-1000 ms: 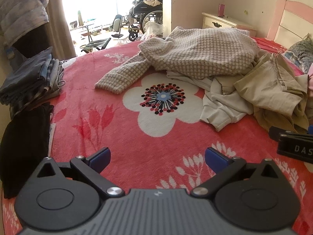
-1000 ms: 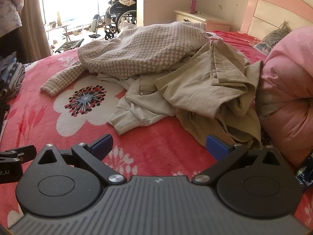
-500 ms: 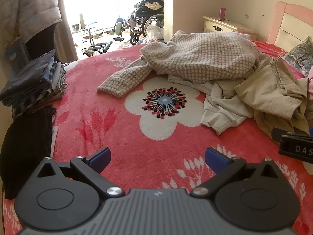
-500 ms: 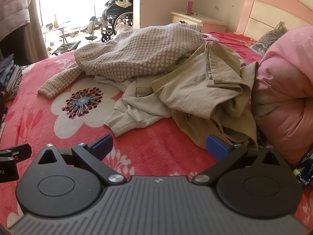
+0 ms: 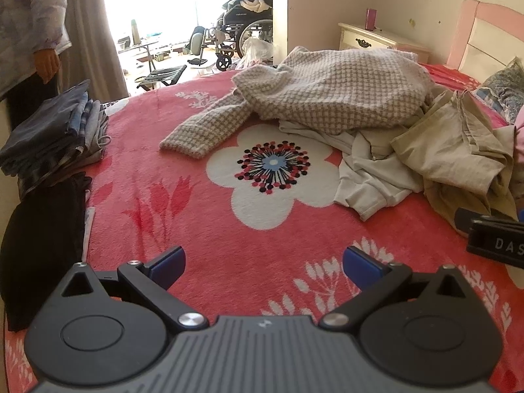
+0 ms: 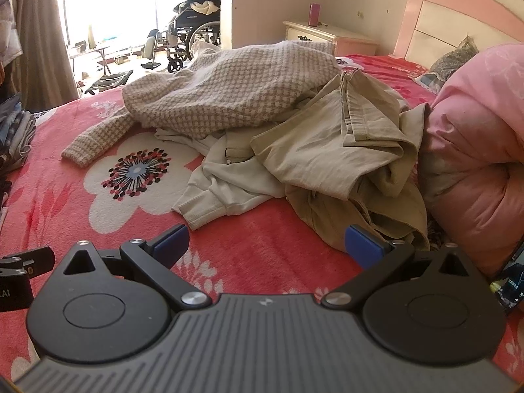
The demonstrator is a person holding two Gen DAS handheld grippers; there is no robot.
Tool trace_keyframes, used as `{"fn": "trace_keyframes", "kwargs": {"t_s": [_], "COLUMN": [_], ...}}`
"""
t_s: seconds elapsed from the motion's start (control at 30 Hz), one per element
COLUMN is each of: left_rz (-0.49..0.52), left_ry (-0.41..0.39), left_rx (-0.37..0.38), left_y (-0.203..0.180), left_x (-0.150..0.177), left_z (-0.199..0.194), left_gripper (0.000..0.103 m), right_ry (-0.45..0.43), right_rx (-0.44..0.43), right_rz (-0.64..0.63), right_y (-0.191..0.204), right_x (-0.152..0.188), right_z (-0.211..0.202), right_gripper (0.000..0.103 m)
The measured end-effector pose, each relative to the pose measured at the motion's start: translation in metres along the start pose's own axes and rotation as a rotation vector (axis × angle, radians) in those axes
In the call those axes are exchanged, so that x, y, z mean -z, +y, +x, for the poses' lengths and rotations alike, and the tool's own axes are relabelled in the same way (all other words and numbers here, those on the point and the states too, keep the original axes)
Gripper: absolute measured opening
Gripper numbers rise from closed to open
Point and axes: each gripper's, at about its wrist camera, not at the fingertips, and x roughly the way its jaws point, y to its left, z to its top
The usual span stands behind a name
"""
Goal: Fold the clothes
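Left wrist: bare blanket [image 5: 262,249] between jaws.

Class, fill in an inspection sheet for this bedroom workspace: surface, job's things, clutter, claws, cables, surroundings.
Surface: red floral blanket covering the bed.
Job's things: checked sweater on top of a white garment and khaki trousers, all unfolded; folded stack at the left edge.
Clutter: black cloth, pink duvet.
Claws: left claw and right claw open, empty, above the blanket.
Cables: nothing seen.
Surroundings: wheelchair, nightstand, a person's hand by the curtain.
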Motion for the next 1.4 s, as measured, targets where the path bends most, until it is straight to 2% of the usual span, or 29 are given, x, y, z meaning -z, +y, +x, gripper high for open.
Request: {"fn": "trace_keyframes", "kwargs": {"t_s": [0.5, 0.77, 0.97, 1.07, 1.23, 1.4], "left_rz": [-0.004, 0.011, 0.065, 0.073, 0.084, 0.11], "left_ry": [0.0, -0.029, -0.095, -0.131, -0.142, -0.131], "left_rx": [-0.014, -0.012, -0.019, -0.014, 0.035, 0.117], "left_y": [0.001, 0.003, 0.004, 0.006, 0.002, -0.01], "left_x": [0.0, -0.003, -0.02, -0.031, -0.041, -0.044], "left_z": [0.003, 0.017, 0.043, 0.057, 0.083, 0.105], "left_gripper": [0.103, 0.103, 0.103, 0.103, 0.103, 0.103], "right_ry": [0.0, -0.034, -0.133, -0.186, -0.232, -0.295], "right_rx": [-0.001, -0.005, -0.095, -0.108, -0.103, -0.031], "right_rz": [0.0, -0.02, -0.088, -0.159, -0.257, -0.26], "right_y": [0.001, 0.003, 0.003, 0.001, -0.007, -0.035], "right_x": [0.001, 0.001, -0.004, -0.007, -0.015, -0.032], "right_z": [0.0, 0.004, 0.009, 0.018, 0.037, 0.061], "right_gripper": [0.102, 0.102, 0.102, 0.102, 0.102, 0.102]}}
